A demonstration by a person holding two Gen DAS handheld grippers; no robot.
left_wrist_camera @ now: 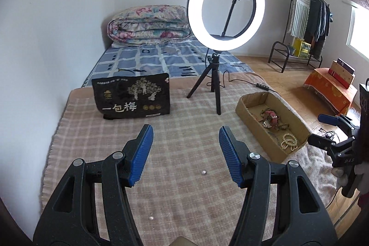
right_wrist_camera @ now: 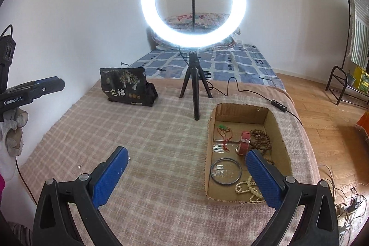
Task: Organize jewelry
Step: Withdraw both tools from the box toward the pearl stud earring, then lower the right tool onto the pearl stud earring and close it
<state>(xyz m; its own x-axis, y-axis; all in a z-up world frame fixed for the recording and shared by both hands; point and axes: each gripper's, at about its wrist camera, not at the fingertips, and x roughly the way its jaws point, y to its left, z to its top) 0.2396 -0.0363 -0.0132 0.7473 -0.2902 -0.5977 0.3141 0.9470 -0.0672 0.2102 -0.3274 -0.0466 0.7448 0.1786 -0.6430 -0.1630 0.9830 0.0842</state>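
Bedspread holds black bag (left_wrist_camera: pixel 131 97) reading "一包梅".

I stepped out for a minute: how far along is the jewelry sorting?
Mostly done: the cardboard box already holds a red strap, brown beads, a dark bangle and pearl strands. Nothing is in hand: the left gripper and right gripper are open and empty. Left: two small beads lying loose on the checked blanket.
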